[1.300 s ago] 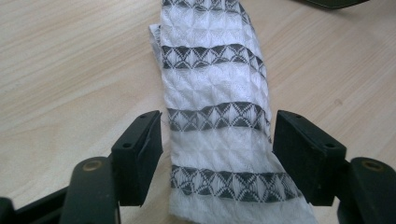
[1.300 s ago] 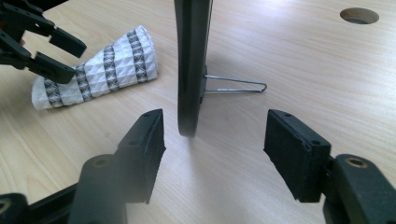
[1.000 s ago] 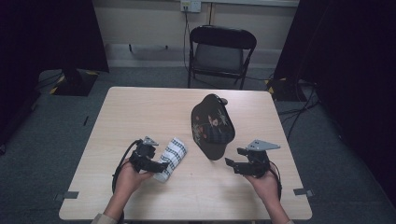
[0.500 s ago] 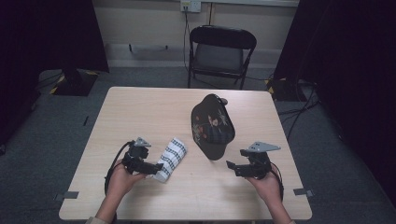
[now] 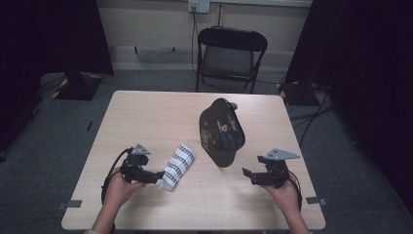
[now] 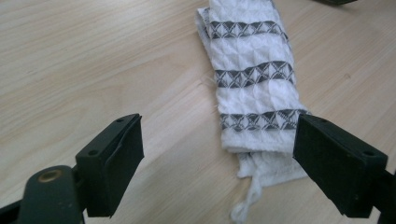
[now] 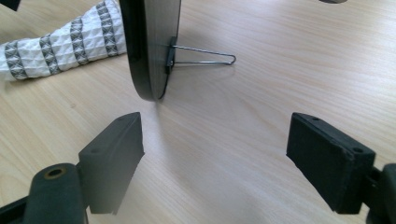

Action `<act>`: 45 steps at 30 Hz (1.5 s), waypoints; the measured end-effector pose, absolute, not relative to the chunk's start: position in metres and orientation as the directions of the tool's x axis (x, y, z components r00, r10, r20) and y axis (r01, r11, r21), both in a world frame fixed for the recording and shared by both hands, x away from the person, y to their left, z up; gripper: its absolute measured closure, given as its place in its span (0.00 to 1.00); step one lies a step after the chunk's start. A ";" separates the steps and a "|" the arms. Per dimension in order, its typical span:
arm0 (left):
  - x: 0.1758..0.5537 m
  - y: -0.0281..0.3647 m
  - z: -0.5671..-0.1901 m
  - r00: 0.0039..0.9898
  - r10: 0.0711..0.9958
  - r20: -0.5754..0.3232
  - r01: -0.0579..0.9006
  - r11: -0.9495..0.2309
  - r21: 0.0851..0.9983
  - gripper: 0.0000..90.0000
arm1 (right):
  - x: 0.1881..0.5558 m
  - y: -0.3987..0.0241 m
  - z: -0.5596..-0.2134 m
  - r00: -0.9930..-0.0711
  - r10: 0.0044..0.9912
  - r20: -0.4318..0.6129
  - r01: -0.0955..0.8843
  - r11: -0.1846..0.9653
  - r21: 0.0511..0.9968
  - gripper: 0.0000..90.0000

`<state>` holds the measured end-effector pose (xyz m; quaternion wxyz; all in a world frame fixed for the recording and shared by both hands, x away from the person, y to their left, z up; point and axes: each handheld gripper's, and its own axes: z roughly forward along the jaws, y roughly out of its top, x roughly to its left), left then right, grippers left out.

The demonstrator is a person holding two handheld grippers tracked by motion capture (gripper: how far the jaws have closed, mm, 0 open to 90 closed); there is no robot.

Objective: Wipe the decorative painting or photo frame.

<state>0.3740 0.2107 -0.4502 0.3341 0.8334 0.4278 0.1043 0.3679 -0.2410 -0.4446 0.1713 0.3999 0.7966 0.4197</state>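
Note:
A white cloth with grey patterned bands (image 5: 178, 165) lies folded on the wooden table (image 5: 156, 117), left of a dark floral cap (image 5: 221, 131). My left gripper (image 5: 158, 176) sits at the cloth's near end. In the left gripper view the cloth (image 6: 254, 88) reaches between the jaws, close to the right one, and no pad presses on it. The left gripper (image 6: 219, 154) has just been opening and stands open. My right gripper (image 5: 248, 174) is just short of the cap's brim (image 7: 149, 46). It (image 7: 215, 154) has also just been opening, with bare table between its jaws.
A wire clip (image 7: 205, 56) is fixed to the brim's underside and rests on the table. A black folding chair (image 5: 229, 53) stands beyond the far edge. Dark curtains hang at both sides. Cables trail from both grippers.
My left gripper has drawn back to the left off the cloth's near end, its jaws wider. The cloth stays flat on the table. The right gripper's jaws have widened, and the hand has barely shifted.

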 end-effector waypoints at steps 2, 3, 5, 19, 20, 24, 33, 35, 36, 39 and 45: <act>0.373 0.214 -0.450 0.609 0.786 -0.105 0.643 -0.412 0.645 0.18 | 0.368 -0.245 -0.445 -0.618 0.784 0.059 0.492 0.327 0.807 0.21; 0.373 0.215 -0.450 0.604 0.790 -0.106 0.646 -0.406 0.647 0.18 | 0.368 -0.246 -0.445 -0.617 0.785 0.058 0.490 0.326 0.808 0.21; 0.372 0.219 -0.449 0.598 0.793 -0.112 0.649 -0.398 0.649 0.18 | 0.367 -0.247 -0.444 -0.614 0.787 0.057 0.489 0.323 0.810 0.21; 0.371 0.246 -0.451 0.554 0.825 -0.110 0.669 -0.362 0.650 0.18 | 0.369 -0.264 -0.449 -0.595 0.802 0.046 0.491 0.317 0.811 0.19; 0.370 0.247 -0.451 0.549 0.829 -0.107 0.668 -0.358 0.653 0.18 | 0.369 -0.266 -0.450 -0.593 0.804 0.040 0.490 0.321 0.811 0.19; 0.370 0.253 -0.454 0.536 0.838 -0.099 0.672 -0.353 0.651 0.18 | 0.369 -0.270 -0.451 -0.587 0.809 0.029 0.491 0.328 0.807 0.19; 0.370 0.264 -0.461 0.526 0.845 -0.097 0.681 -0.350 0.643 0.18 | 0.371 -0.281 -0.455 -0.573 0.819 0.023 0.498 0.325 0.804 0.19; 0.370 0.266 -0.462 0.529 0.843 -0.099 0.681 -0.352 0.642 0.18 | 0.371 -0.283 -0.456 -0.570 0.821 0.028 0.502 0.321 0.803 0.19; 0.370 0.266 -0.464 0.527 0.844 -0.099 0.684 -0.352 0.640 0.18 | 0.371 -0.284 -0.457 -0.569 0.822 0.027 0.503 0.322 0.802 0.19; 0.371 0.268 -0.467 0.519 0.850 -0.091 0.689 -0.353 0.633 0.18 | 0.373 -0.288 -0.461 -0.564 0.825 0.032 0.515 0.321 0.795 0.19; 0.371 0.270 -0.471 0.518 0.851 -0.088 0.695 -0.358 0.624 0.18 | 0.375 -0.295 -0.469 -0.547 0.836 0.037 0.534 0.315 0.785 0.19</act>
